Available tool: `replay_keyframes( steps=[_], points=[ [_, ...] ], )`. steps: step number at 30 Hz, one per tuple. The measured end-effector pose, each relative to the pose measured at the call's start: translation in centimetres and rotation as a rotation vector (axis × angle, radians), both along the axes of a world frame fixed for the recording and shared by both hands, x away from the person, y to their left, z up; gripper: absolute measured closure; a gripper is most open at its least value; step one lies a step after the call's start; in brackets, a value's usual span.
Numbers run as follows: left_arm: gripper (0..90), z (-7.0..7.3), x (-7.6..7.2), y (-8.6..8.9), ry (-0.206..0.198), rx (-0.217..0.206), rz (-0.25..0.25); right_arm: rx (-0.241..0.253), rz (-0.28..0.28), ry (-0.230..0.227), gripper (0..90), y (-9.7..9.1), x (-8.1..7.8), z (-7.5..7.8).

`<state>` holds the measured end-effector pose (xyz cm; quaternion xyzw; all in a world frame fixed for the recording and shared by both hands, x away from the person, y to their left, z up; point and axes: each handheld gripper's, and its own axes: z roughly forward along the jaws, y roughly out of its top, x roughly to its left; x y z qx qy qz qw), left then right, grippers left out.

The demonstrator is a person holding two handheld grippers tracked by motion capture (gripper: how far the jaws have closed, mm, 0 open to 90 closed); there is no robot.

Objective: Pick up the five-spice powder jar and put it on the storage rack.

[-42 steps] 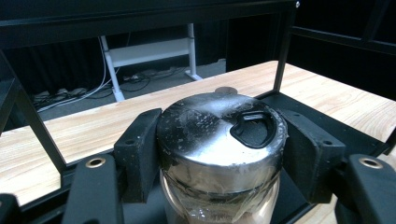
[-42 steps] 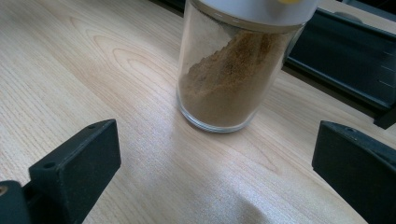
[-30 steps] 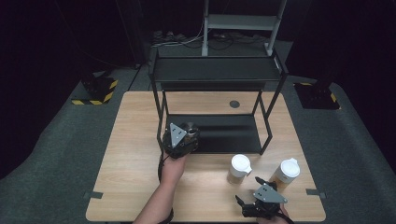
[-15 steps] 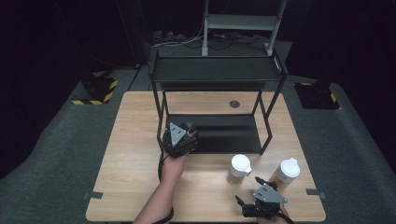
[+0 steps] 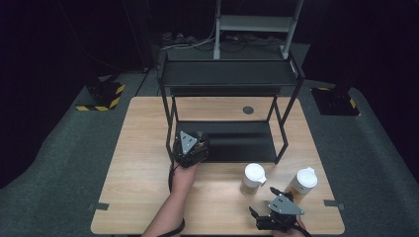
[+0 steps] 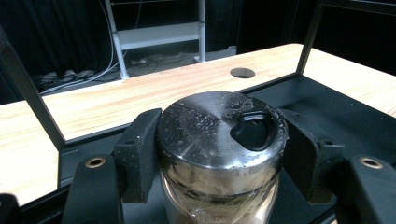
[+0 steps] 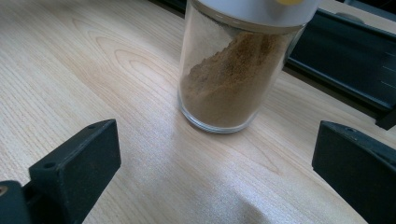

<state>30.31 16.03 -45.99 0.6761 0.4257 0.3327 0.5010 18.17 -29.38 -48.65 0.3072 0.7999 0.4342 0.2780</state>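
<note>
While the left hand-held gripper (image 5: 191, 147) is clamping a steel-lidded jar (image 6: 219, 140) between its two black pads, the step in hand looks like carrying that jar onto the lower shelf (image 5: 237, 143) of the black rack (image 5: 230, 79) at the counter's (image 5: 143, 163) middle. In the left gripper view the jar is sitting upright just over the shelf's front-left part, with the pads pressing at its 9 and 3 o'clock sides. I judge the next move to be lowering it until its base is resting flat, then parting the jaws and backing out without nudging the rack's leg (the clearance looks tight).

The right hand-held gripper (image 5: 276, 217) is standing with jaws wide apart and nothing between them, at about 5 o'clock on the counter, facing a jar of brown powder (image 7: 233, 74). Two white-lidded jars (image 5: 253, 177) are standing near it, at its 11 and 1 o'clock.

The steel-lidded jar's lower body and base are cut off, so whether it is touching the shelf cannot be told. Its contents are hard to make out, and the powder jar's lid is cropped.
</note>
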Motion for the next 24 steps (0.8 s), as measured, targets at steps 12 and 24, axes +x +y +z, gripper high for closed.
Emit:
replay_keyframes(
  steps=[12,24],
  points=[
    [34.4,-0.52,0.0,-0.07,-0.002,0.006,0.01,-0.002,0.001,-0.003,0.2,0.04,-0.03,-0.02],
    [34.3,-0.57,0.16,0.06,0.005,-0.004,0.009,-0.003,0.002,-0.002,0.2,0.05,-0.01,-0.01]
  ],
)
